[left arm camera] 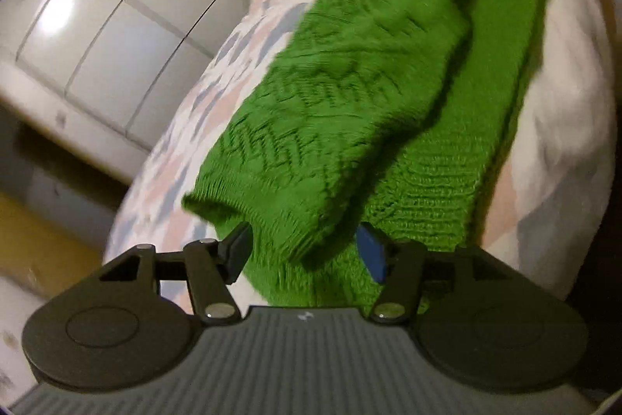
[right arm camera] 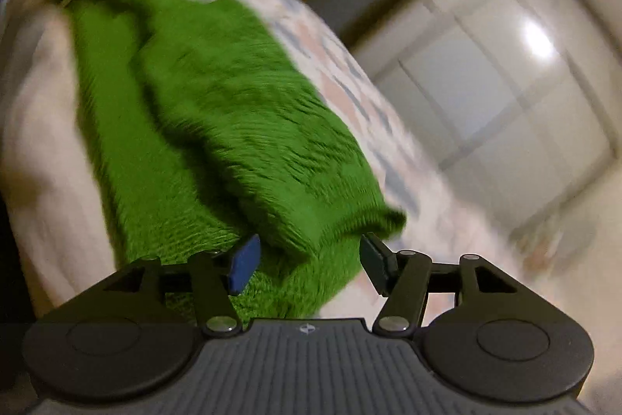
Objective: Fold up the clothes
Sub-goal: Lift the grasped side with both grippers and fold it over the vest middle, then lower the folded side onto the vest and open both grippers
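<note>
Your left gripper has its fingers spread apart, nothing pinched; the ribbed cuff of the green knit sweater sits between and just past the tips, contact unclear. Your right gripper is likewise spread wide, with the same folded edge of the sweater lying between the pads, not clamped. The sweater lies on a bed with a pastel patchwork bedspread, a patterned sleeve or folded panel laid lengthwise on top of the plainer ribbed body, running from near the grippers to the far end. In the left view a white wardrobe stands left of the bed; in the right view it shows on the right. Both views are motion-blurred.
</note>
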